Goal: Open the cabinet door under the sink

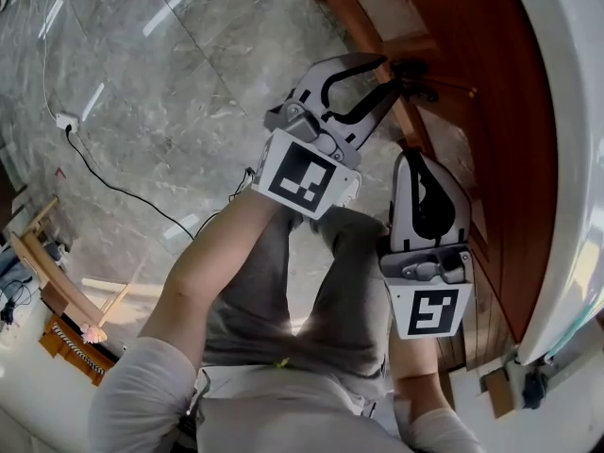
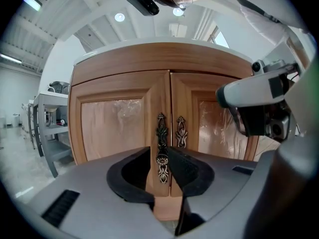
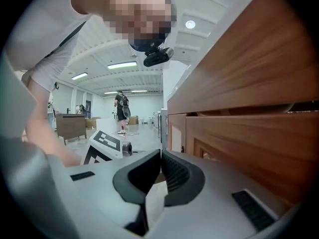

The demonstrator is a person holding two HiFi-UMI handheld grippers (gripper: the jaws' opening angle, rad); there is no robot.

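The wooden cabinet (image 2: 124, 128) under the white sink counter (image 1: 566, 159) has two doors, both closed, each with an ornate dark metal handle at the middle seam. My left gripper (image 2: 160, 156) points straight at the left handle (image 2: 161, 148), which shows in the narrow gap between its open jaws; the pads do not press on it. The right handle (image 2: 180, 132) is just beside it. In the head view the left gripper (image 1: 392, 72) has its tips close to the handles (image 1: 415, 72). My right gripper (image 3: 160, 156) is shut and empty, held beside the right door (image 1: 500, 159).
The grey marble floor (image 1: 189, 64) has a black cable and a white power strip (image 1: 66, 121). Wooden items (image 1: 66, 319) lie at the lower left. A grey shelf rack (image 2: 50, 133) stands left of the cabinet. A person (image 3: 121, 111) walks far off in the hall.
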